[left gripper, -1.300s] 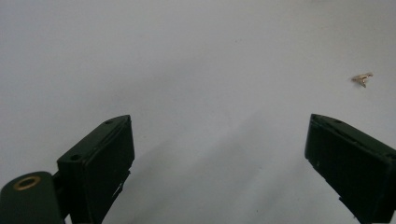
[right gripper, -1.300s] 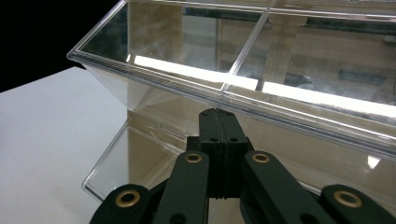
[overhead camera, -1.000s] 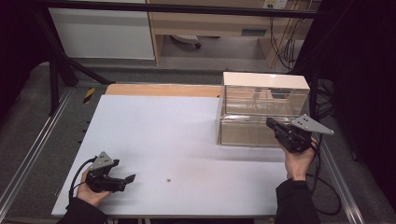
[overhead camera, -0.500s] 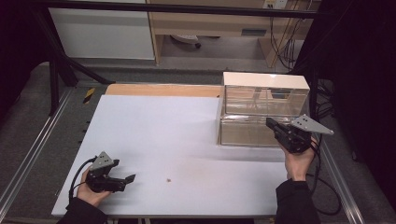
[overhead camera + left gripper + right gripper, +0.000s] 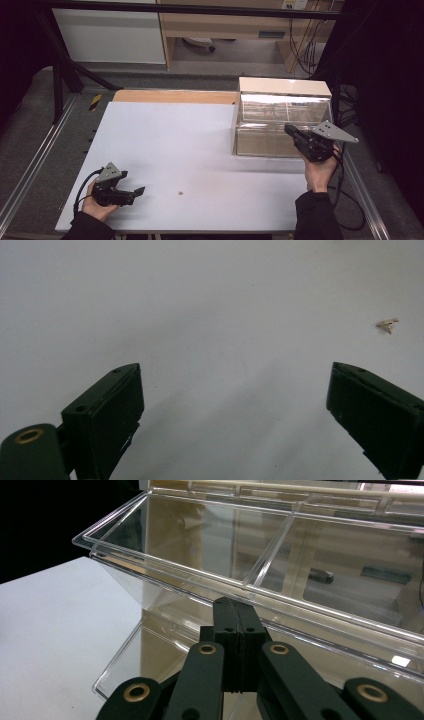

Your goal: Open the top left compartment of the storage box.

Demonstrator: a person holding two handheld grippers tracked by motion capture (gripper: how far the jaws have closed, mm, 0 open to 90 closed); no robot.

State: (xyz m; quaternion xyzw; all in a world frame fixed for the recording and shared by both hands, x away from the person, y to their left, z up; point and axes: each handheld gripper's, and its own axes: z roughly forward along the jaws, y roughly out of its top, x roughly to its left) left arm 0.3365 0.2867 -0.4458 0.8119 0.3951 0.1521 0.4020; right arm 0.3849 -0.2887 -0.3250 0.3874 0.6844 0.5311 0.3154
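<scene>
Nothing much is shifting since the earlier frames: both hands are keeping their places, the right one only creeping a touch nearer the box. Right hand-held gripper (image 5: 295, 134) is sitting with jaws pressed together on nothing, tips right at the front lip of the clear plastic organizer (image 5: 282, 120), which is standing on the far right of the worktop (image 5: 170, 145) against its back edge. Left hand-held gripper (image 5: 134, 192) is resting low at the near left corner, jaws spread wide and empty, well apart from the box. Judging by looks, the organizer is handling as stiff, light, slick acrylic, likely to slide or crack if squeezed hard; the protruding rim of the tilted front bin (image 5: 165, 565) is looking like the best place to pinch, since the flat walls are offering no purchase. Count: one organizer with two stacked tiers, the upper one divided by a partition, two grippers, one tiny crumb (image 5: 388, 325) lying on the worktop.
</scene>
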